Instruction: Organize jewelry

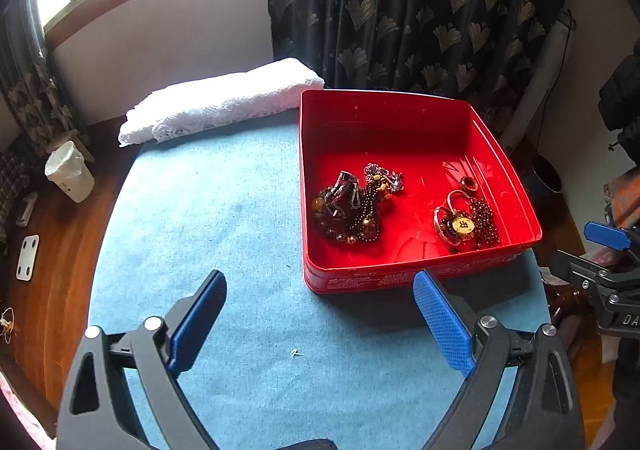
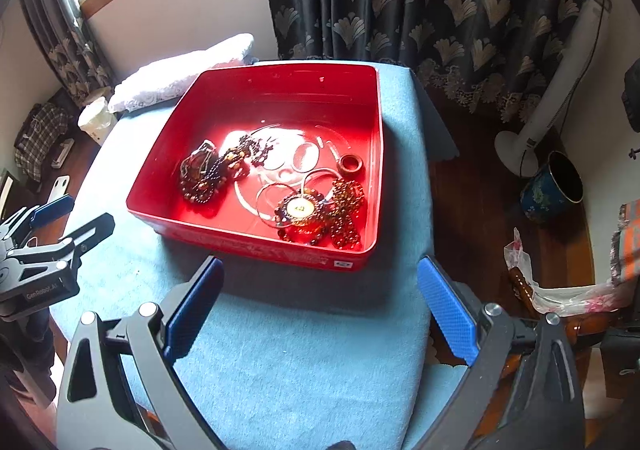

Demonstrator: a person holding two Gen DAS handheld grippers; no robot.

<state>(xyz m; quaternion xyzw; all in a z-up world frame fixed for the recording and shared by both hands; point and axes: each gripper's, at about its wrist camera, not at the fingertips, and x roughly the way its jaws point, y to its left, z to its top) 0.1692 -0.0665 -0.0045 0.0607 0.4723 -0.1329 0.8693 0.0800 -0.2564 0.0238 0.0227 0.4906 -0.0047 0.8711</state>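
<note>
Red tin (image 1: 400,118) on the blue-covered worktop (image 1: 224,210) holds two bead heaps (possibly bracelets); left gripper (image 1: 318,312) and right gripper (image 2: 320,300) hover near, jaws apart.

Our left gripper (image 1: 318,292) has black angular arms, silver rivets and blue textured pads (image 1: 444,320); our right gripper (image 2: 320,282) looks identical, lower frame.

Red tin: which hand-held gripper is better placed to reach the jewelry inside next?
Probably the right hand-held gripper: it is open and squarely facing the red tin, with the beaded pile just ahead. The left hand-held gripper, also open, has the tin off to its right.
</note>
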